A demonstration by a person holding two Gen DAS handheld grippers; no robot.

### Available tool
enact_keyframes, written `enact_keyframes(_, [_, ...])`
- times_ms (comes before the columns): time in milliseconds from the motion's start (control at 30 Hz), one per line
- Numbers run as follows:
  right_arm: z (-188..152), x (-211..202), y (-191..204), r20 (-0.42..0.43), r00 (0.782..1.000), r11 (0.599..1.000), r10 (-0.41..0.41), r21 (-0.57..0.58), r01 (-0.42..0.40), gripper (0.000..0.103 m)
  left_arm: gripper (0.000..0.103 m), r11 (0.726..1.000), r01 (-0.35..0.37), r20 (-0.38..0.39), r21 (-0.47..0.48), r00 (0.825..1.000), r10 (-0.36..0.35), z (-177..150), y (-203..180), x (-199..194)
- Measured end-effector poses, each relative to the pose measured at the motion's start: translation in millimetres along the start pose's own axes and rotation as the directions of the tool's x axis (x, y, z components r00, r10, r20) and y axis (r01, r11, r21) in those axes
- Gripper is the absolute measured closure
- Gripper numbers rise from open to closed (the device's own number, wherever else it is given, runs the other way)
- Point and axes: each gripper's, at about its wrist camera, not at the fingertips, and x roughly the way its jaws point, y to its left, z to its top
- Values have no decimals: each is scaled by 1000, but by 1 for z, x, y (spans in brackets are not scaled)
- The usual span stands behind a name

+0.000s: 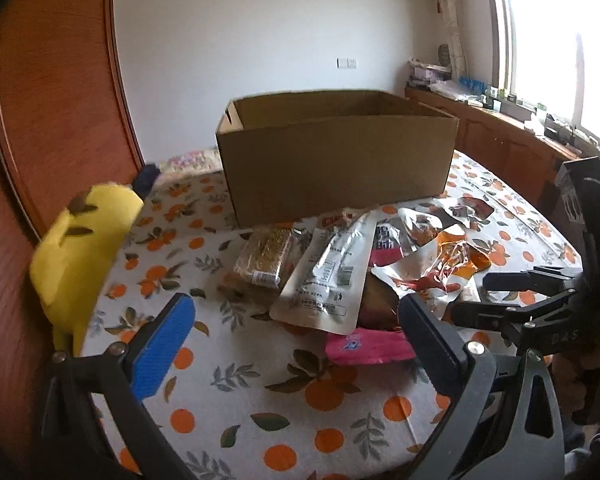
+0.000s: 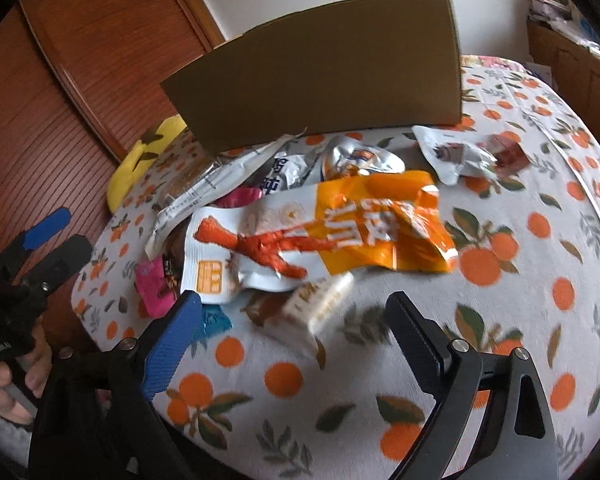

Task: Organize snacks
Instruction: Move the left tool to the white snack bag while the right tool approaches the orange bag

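Note:
A heap of snack packets lies on the orange-print tablecloth point(image 1: 300, 400) in front of an open cardboard box point(image 1: 336, 156). It includes a silver pouch point(image 1: 332, 276), a clear-wrapped brown bar point(image 1: 264, 256), a large orange-and-white pouch point(image 2: 324, 232) and a pink packet point(image 1: 368, 344). My left gripper point(image 1: 296, 340) is open just short of the heap, with nothing between its fingers. My right gripper point(image 2: 296, 320) is open and low over the table. A small white-and-brown packet point(image 2: 316, 308) lies blurred between its fingers, untouched by either pad.
A yellow plush cushion point(image 1: 84, 248) sits at the table's left edge by a wooden door point(image 1: 52, 100). A low cabinet point(image 1: 500, 136) with clutter runs under the window at the right. A hand point(image 2: 12, 376) holds the left gripper point(image 2: 74, 228) off the table's left side.

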Motion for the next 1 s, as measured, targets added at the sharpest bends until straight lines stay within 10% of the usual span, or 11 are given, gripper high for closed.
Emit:
enact_keyframes(800, [57,27,-18,53,990,988,-132,85,127,11,2,985,174,-85,17,981,-172,38,4,47])
enact_keyframes(1000, [51,34,-15,36,986,986,-161,54,159,10,16,974,215,-138,71,969,-204,45,-4,66])
